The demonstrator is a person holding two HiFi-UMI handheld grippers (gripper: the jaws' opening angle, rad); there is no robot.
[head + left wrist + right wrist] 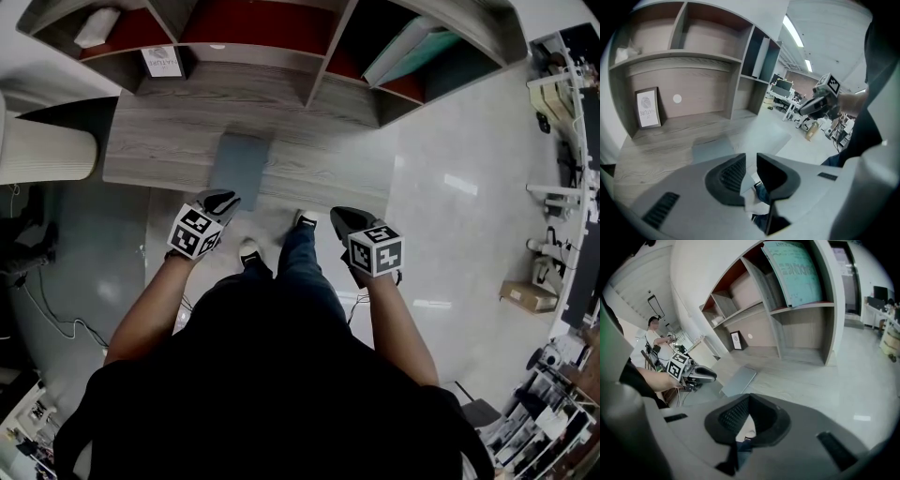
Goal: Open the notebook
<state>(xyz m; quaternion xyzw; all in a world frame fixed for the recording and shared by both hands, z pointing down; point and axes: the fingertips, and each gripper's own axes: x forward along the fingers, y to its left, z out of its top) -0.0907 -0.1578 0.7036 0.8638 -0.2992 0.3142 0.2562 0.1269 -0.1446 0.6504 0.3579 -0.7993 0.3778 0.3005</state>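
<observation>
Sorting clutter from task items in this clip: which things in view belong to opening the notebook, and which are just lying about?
Job in hand: notebook, lying closed; left gripper; right gripper.
Lying about: framed sign; teal board; cardboard box.

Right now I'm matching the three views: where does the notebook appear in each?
Head view: notebook, upper centre.
Left gripper view: notebook, lower left of centre.
Right gripper view: notebook, just left of centre.
Shared landmark: the framed sign.

Framed card (648, 108) on shelf, print too blurred to read, teal board (793, 270) lettering illegible
</observation>
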